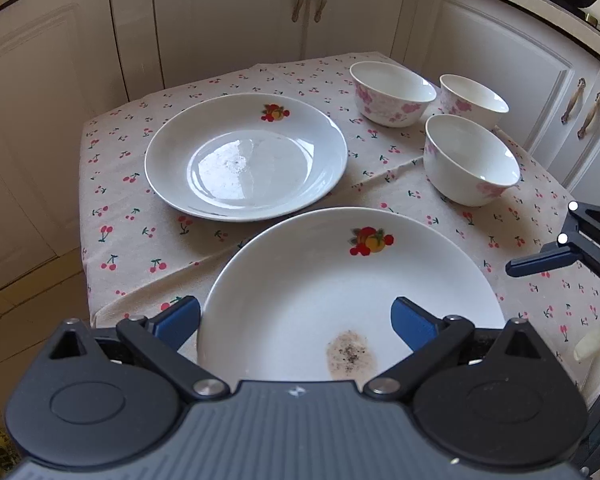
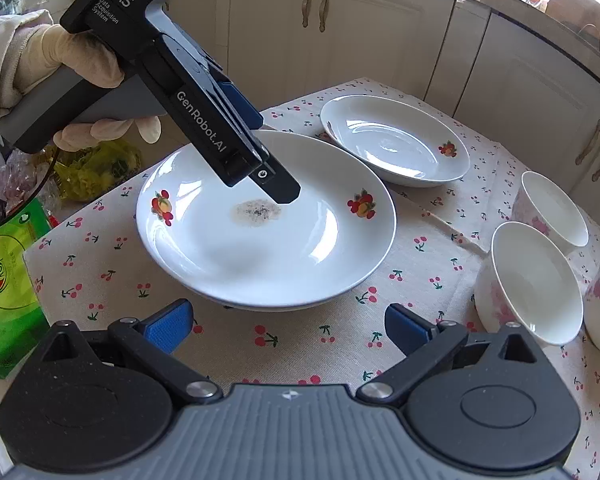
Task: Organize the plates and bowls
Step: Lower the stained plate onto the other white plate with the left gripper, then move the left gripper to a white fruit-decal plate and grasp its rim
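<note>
the left hand-held gripper [image 1: 296,322] hangs wide open over the stained plate [image 1: 320,280] at lower centre; the right hand-held gripper [image 2: 288,326], wide open, holds nothing.

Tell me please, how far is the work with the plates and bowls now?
Nothing looks done yet: the far plate and three bowls stand apart on the cloth, unstacked. In hand: the left tongs are open around the near plate's edge, one finger over it, not closed. The right tongs are open, empty. Left: stacking both plates and all bowls.
</note>
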`<state>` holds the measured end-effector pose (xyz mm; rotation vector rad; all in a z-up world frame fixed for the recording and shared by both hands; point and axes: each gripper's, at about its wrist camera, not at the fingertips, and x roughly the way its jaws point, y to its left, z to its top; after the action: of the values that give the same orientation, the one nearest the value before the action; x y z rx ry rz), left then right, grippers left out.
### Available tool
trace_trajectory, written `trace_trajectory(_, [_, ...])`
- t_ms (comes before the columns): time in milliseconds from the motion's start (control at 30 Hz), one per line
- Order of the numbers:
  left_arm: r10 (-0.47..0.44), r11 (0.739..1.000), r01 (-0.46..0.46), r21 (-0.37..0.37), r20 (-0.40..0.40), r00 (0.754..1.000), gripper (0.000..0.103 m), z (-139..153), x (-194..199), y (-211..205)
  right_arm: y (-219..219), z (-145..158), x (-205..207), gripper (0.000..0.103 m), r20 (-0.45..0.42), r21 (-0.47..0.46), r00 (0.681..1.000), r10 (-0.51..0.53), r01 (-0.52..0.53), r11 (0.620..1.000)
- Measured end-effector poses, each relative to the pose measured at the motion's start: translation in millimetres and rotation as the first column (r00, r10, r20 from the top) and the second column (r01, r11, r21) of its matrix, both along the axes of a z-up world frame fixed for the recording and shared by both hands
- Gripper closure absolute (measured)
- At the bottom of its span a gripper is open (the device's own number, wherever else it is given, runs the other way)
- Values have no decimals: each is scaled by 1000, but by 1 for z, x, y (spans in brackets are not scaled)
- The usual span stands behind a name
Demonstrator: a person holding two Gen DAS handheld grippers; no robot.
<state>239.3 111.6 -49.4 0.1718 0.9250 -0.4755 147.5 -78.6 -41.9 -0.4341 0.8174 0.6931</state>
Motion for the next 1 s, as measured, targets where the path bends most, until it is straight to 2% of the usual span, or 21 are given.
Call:
trace_trajectory(100, [-4,999,4,-36,-3,1000,3,5,-1,2,-5,5,-1,0,4,15,1000,5,-5,1000])
trace_trajectory(200, [-14,999,15,-37,23,1000,2,12,-4,0,-10,13,-1,0,22,49,1000,6,-7,999])
trace_trajectory(433, [-24,996,27,-81,47,999,2,29,-1,-2,-21,35,11,0,103,115,994,-23,11,993])
trace_trajectory(533, [-5,998,10,-62,77,997,2,35,3,-1,-24,43,19,0,128,122,992,-24,9,993])
trace_trajectory(667, [17,996,-9,-87,91,996,2,42,13,5,-29,52,36,0,146,125,989,-21,3,992])
trace_trajectory(867, [48,997,-40,-63,123,991,2,50,36,10,-35,59,71,0,138,141,990,-27,7,990])
trace_trajectory(1000, [65,997,-59,-55,112,992,2,48,58,12,-35,55,95,0,127,128,991,-35,19,992])
